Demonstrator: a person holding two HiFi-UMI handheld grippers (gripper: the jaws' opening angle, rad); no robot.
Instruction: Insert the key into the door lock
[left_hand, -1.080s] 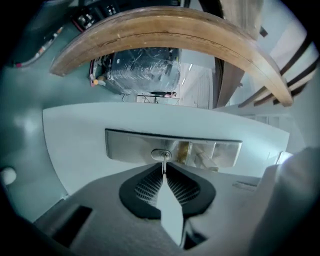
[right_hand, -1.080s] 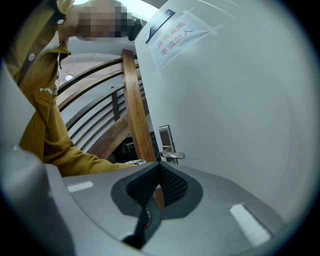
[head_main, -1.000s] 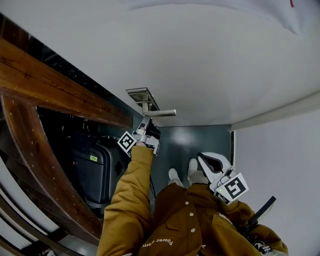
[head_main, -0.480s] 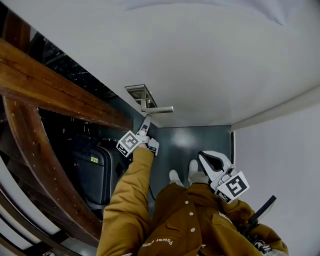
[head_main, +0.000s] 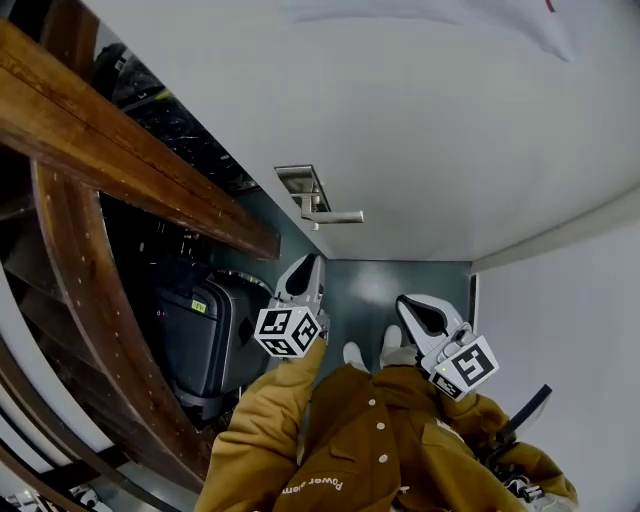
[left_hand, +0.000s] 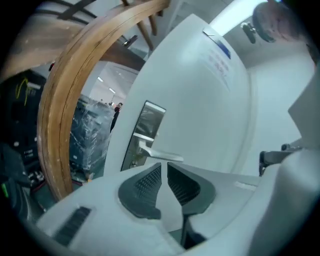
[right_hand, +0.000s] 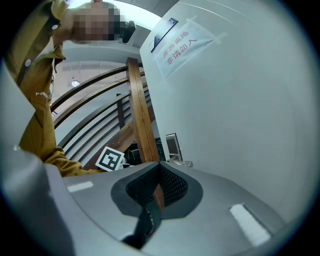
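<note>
The white door (head_main: 430, 130) carries a metal lock plate (head_main: 300, 183) with a lever handle (head_main: 335, 216). My left gripper (head_main: 305, 268) hangs below the handle, a short way off the door and touching nothing. In the left gripper view its jaws (left_hand: 164, 167) are closing to a narrow gap with nothing between them, and they face the plate (left_hand: 142, 132) and the lever (left_hand: 161, 155). I see no key in any view. My right gripper (head_main: 420, 312) is held near the person's chest. Its pads (right_hand: 170, 182) meet at the tip, with nothing held.
Curved wooden stair beams (head_main: 120, 150) run along the left, with a black suitcase (head_main: 195, 330) behind them. A paper notice (right_hand: 182, 45) is stuck high on the door. The person's shoes (head_main: 352, 352) stand on the teal floor (head_main: 365, 290) by the door.
My left gripper has drawn back from the lock under the handle toward the person and rolled, so its marker cube now faces the head camera. The right gripper has stayed put.
</note>
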